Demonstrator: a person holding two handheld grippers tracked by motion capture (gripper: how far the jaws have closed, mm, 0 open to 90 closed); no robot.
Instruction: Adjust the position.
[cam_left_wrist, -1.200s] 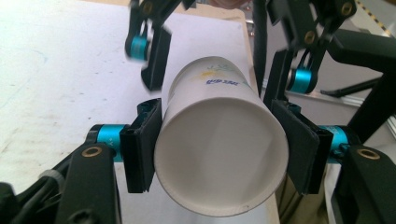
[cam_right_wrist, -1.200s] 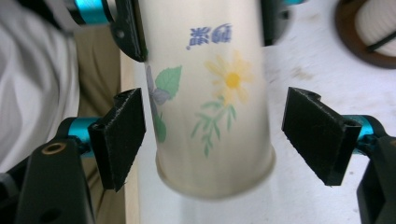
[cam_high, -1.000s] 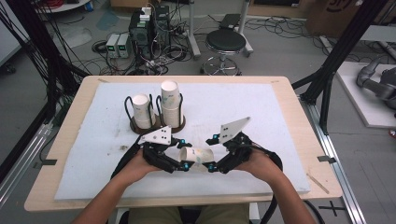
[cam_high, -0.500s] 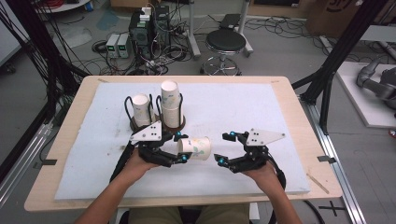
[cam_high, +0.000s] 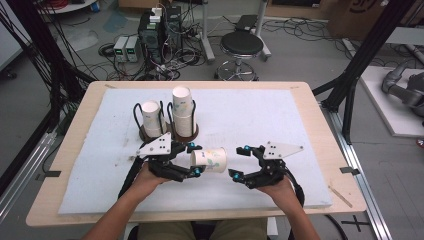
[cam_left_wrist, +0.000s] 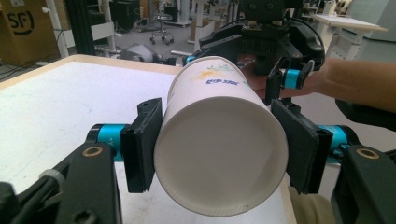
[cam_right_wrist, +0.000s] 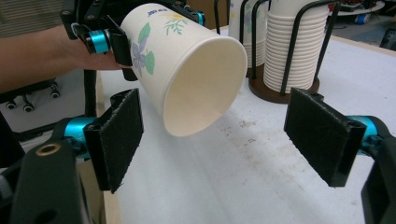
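**Handing the cup across, mouth first**

Your left gripper (cam_high: 192, 159) is clamping the white paper cup with the printed flowers (cam_high: 209, 160) by its base end, both pads pressing on the wall, and you are holding it on its side above the white foam mat (cam_high: 280, 120), the open mouth pointing toward your other hand. Your right gripper (cam_high: 241, 161) is standing released, its jaws spread wide, just beside the cup's rim but not touching it; in the right gripper view the mouth (cam_right_wrist: 205, 86) is sitting ahead of the black pads (cam_right_wrist: 119, 135) and a little above and to their left.

As I read it, you are setting up a hand-over or a two-handed grip on the cup. To do it well, you should be lifting the right gripper slightly and sliding it forward so the pads are straddling the cup's wall below the rim, not the rim edge itself, which would buckle. Keep the left grip steady while you are closing, and squeeze only until the paper stops slipping.

Farther out, two stacks of white paper cups (cam_high: 182, 107) are standing upright in a black wire holder on a brown round base (cam_high: 170, 131), well clear of both hands.
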